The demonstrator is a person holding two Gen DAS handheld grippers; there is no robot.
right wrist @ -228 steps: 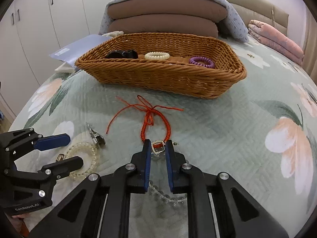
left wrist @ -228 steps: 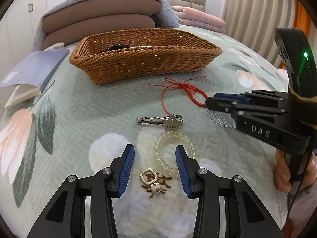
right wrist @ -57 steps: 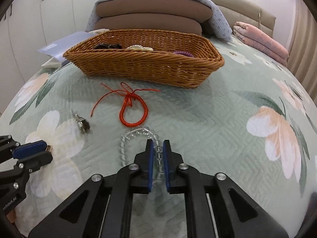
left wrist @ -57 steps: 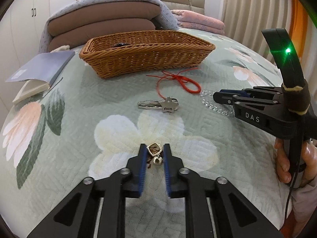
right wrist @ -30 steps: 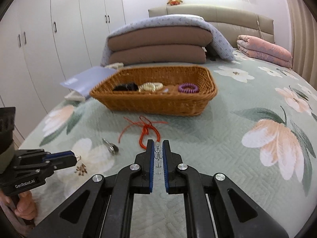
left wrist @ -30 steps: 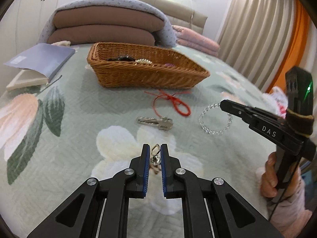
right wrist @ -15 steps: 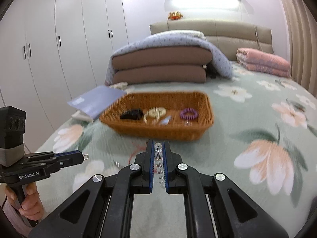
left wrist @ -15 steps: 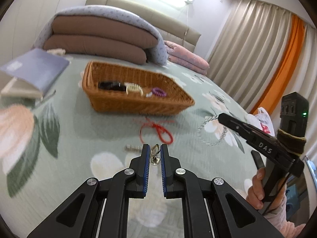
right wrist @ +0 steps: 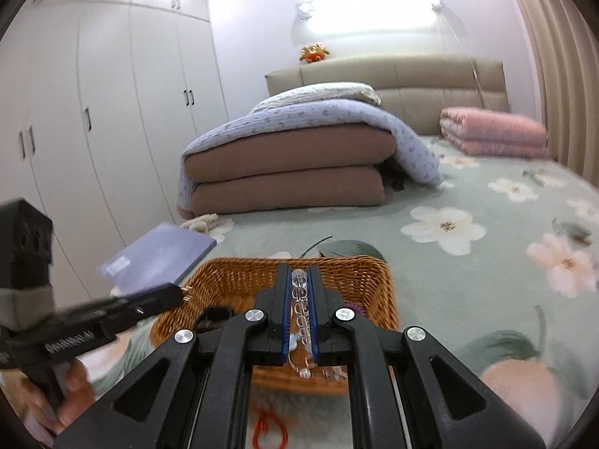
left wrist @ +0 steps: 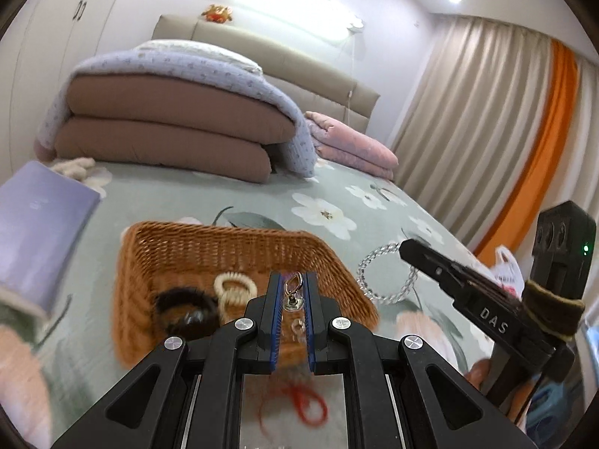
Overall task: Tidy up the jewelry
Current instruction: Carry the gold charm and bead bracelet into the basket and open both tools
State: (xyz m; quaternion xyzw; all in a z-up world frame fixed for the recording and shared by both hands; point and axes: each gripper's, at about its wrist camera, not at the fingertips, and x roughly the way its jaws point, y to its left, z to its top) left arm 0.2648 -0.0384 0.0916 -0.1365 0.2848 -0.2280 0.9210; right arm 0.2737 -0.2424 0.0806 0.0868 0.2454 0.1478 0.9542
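My left gripper [left wrist: 293,280] is shut on a small metal charm with a clasp [left wrist: 292,293] and holds it in the air over the wicker basket [left wrist: 149,247]. My right gripper [right wrist: 299,275] is shut on a clear bead bracelet [right wrist: 301,307], raised above the same basket [right wrist: 374,273]. In the left wrist view the bracelet [left wrist: 385,273] hangs from the right gripper's tip beside the basket's right end. The basket holds a black hair tie [left wrist: 187,308], a cream ring [left wrist: 236,286] and a purple coil [right wrist: 353,307]. A red cord bracelet [left wrist: 307,408] lies on the bed below.
A lavender book [left wrist: 33,224] lies left of the basket. Folded brown and lavender quilts [left wrist: 168,127] and pink blankets [left wrist: 352,146] sit at the head of the bed. White wardrobes [right wrist: 93,131] stand at the left, curtains [left wrist: 486,131] at the right.
Both grippers have risen from the bedspread and moved forward over the basket, each carrying its piece. The key on the bed has dropped out of view.
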